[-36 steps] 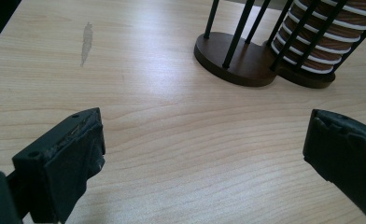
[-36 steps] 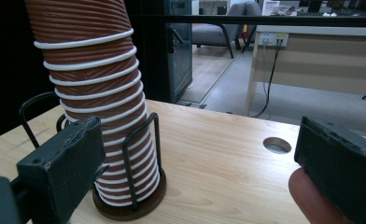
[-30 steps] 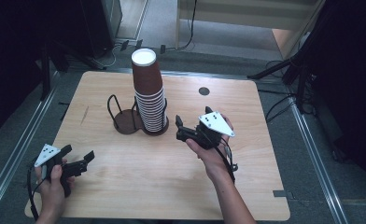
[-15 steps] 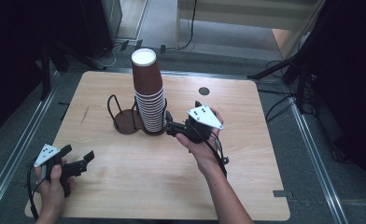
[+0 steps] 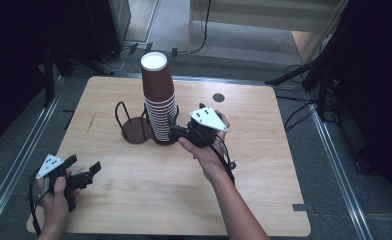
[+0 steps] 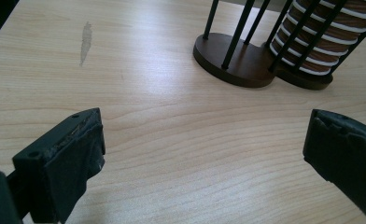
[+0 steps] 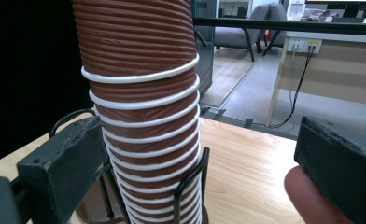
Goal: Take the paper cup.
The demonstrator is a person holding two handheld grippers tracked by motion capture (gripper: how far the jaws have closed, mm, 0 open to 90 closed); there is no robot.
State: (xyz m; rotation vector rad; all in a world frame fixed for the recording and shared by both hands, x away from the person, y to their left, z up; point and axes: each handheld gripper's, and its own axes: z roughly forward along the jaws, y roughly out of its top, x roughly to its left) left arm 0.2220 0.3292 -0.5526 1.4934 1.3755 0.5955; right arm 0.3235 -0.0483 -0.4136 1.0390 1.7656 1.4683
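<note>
The right hand-held gripper (image 5: 176, 132), jaws apart, sits mid-frame against the stack of cups (image 5: 158, 100) in its wire holder (image 5: 134, 127), apparently lined up to take a cup. The left hand-held gripper (image 5: 86, 172) waits open at the bench's (image 5: 264, 165) lower left.

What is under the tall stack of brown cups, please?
The stack of brown cups stands in one ring of a dark wire holder, on its round base. The other ring beside it is empty. The stack covers the base beneath it, so anything there is hidden.
</note>
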